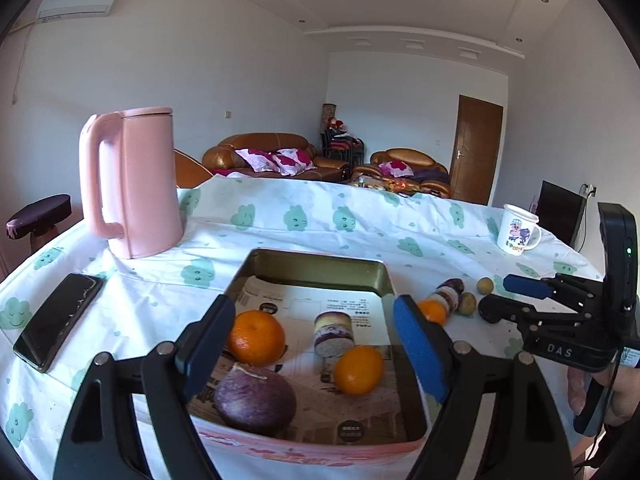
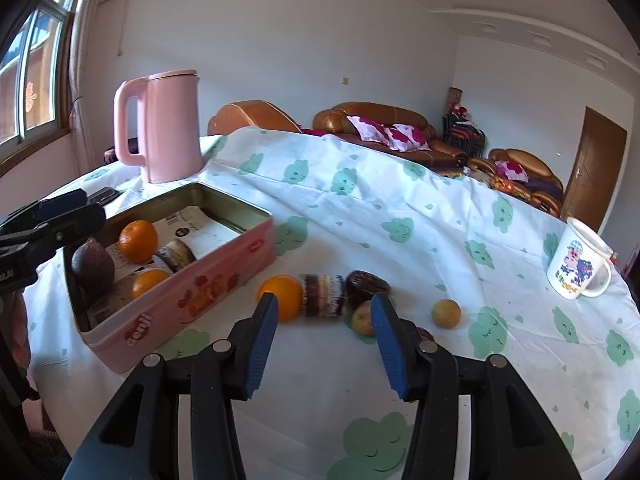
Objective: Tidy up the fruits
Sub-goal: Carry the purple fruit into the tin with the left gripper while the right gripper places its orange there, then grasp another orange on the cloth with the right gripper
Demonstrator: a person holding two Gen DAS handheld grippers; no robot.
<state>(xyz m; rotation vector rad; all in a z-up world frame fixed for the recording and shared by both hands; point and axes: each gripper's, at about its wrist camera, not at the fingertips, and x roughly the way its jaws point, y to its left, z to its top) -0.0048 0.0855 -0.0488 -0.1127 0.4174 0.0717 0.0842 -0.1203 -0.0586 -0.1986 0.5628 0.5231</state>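
Observation:
A pink tin [image 1: 320, 258] lined with printed paper holds two oranges [image 1: 256, 338] [image 1: 358, 364], a purple round fruit [image 1: 254, 398] and a purple-and-white cut piece [image 1: 334, 334]. My left gripper [image 1: 314, 308] hangs open over the tin, its pads touching nothing. On the cloth right of the tin [image 2: 200, 292] lie an orange [image 2: 282, 296], a purple layered piece [image 2: 323, 294], a dark fruit [image 2: 366, 286] and two small yellowish fruits [image 2: 362, 318] [image 2: 446, 312]. My right gripper [image 2: 324, 304] stands open just short of the layered piece, holding nothing.
A pink kettle [image 1: 134, 184] stands behind the tin at the left. A black phone [image 1: 60, 320] lies near the left table edge. A cartoon mug [image 2: 578, 264] sits at the far right. The round table wears a white cloth with green clouds [image 2: 400, 228].

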